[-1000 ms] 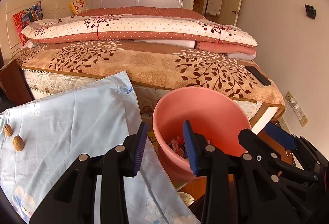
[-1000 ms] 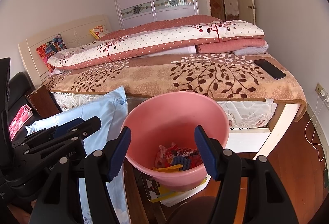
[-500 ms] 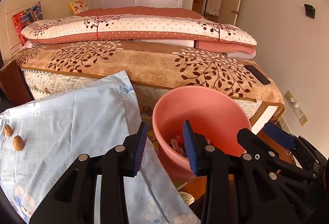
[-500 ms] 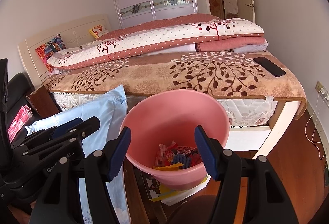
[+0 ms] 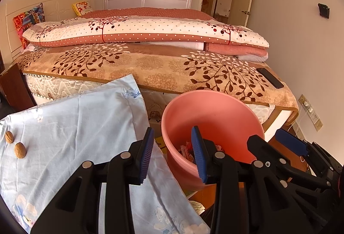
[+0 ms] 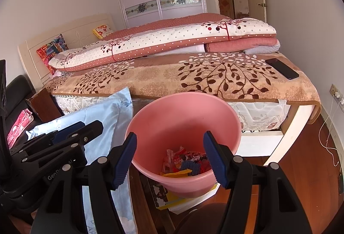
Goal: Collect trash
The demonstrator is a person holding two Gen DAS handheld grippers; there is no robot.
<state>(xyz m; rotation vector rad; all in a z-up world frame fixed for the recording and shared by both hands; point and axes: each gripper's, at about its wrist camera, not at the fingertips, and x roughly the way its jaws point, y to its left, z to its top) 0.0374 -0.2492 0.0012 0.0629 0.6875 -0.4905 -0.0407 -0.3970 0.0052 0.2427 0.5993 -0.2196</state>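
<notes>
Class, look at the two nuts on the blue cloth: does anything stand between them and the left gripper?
Nothing visible does. The two nuts lie on the blue cloth, left of the empty, open left gripper, with only bare cloth between them.

The right gripper [image 6: 169, 158] is seen open and empty before a pink bucket [image 6: 185, 113], in which what appear to be crumpled wrappers [image 6: 187, 162] are piled. A black phone [image 6: 281, 68] is laid on the bed [image 6: 161, 77].
</notes>
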